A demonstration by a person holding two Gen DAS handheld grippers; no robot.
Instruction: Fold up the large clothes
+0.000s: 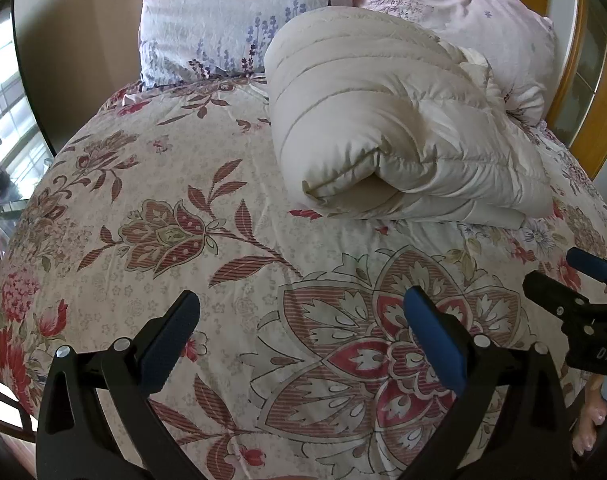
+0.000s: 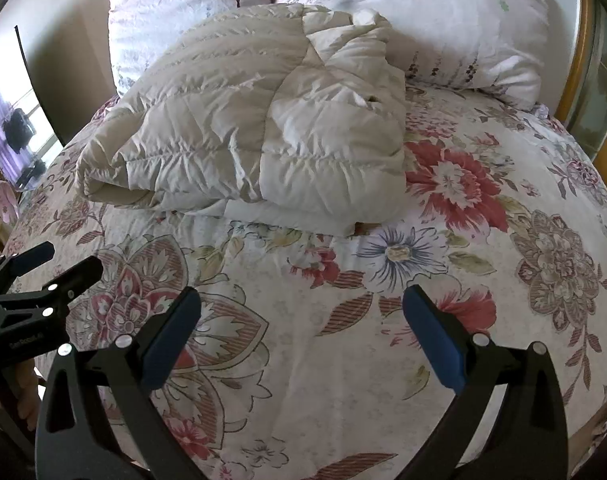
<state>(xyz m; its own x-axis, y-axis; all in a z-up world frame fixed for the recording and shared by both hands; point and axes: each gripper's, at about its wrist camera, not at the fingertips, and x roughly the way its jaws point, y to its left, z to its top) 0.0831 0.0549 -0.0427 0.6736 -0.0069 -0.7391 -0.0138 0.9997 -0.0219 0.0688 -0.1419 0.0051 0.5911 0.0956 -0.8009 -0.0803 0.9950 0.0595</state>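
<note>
Folded jacket (image 2: 255, 132) hides its sleeves; left gripper (image 1: 301, 328) and right gripper (image 2: 301, 328) both gape wide, empty, above the bedspread (image 2: 343, 360).

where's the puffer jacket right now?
The cream puffer jacket lies folded on the floral bedspread, just below the pillows, ahead of both open grippers: right of centre in the left view, left of centre in the right view.

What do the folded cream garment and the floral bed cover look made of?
The folded cream quilted jacket looks like thin synthetic shell, slightly shiny, over puffy filling: stitched channels bulge. The floral bed cover looks like matte printed woven cloth, perhaps cotton; fine creases show.
</note>
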